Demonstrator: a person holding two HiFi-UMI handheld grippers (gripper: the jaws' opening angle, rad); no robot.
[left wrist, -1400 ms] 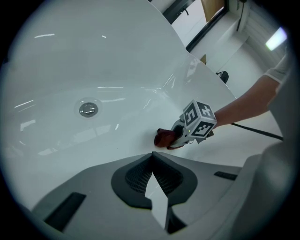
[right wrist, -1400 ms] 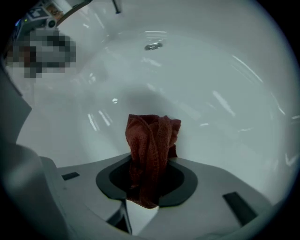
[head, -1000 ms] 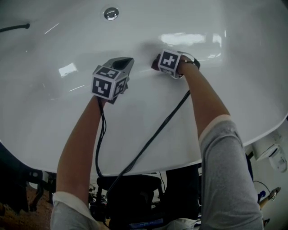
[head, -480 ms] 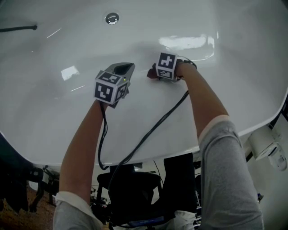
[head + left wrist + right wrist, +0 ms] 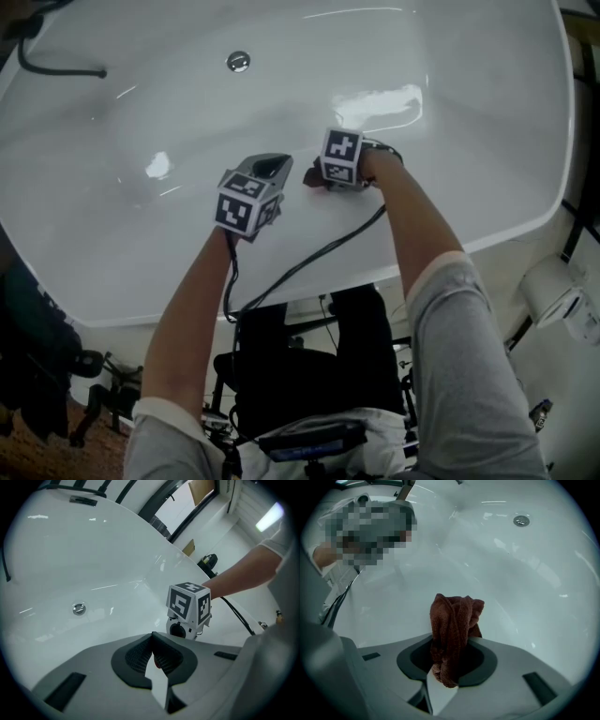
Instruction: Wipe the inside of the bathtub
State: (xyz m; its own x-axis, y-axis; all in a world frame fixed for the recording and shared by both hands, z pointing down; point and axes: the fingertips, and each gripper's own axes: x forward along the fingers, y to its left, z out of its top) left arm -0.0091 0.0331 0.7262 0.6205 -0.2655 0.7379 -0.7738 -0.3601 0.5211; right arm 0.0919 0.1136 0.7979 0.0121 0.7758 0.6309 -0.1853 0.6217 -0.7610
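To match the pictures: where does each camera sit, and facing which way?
Head view: on the person's head, facing down into the white bathtub; left hand-held gripper, right hand-held gripper, both forearms show.
Left gripper view: on that gripper, along its shut jaws toward the right one's marker cube and forearm.
Right gripper view: on that gripper, along jaws clamped on a reddish-brown terry cloth; the person's torso shows.
All three show the round metal drain.

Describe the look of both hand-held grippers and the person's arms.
The left hand-held gripper and right hand-held gripper are grey with dark ribbed pads; each bears a black-and-white marker cube and trails a black cable. Sleeves are short, grey, pale-cuffed.
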